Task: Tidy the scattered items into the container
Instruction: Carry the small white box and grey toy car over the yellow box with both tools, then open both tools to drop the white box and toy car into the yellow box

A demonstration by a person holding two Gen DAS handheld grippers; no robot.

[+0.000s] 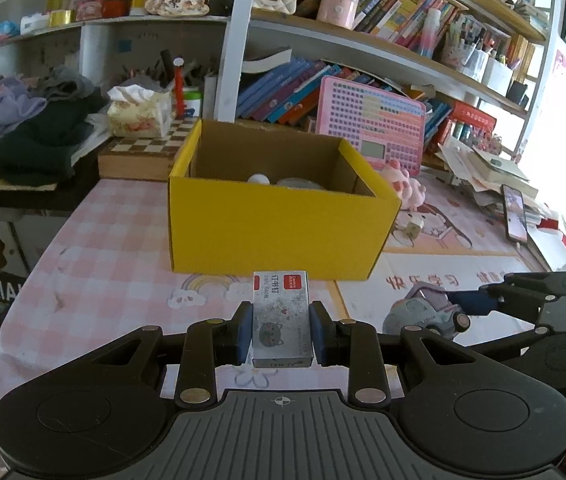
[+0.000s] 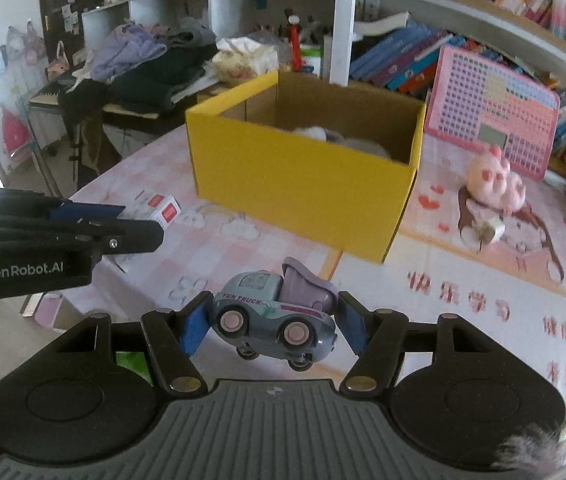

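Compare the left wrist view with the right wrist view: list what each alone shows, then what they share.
Only the left wrist view shows the phone at the table's right edge and the chessboard behind the box. Only the right wrist view shows the bags hanging on the far wall. Both show the yellow box with pale items inside, the left gripper shut on the staple box, the right gripper shut on the toy truck, and the pink plush.

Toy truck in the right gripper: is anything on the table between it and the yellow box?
Nothing. In the right wrist view, only bare pink patterned tablecloth lies between the toy truck, gripped by the right gripper, and the yellow box.
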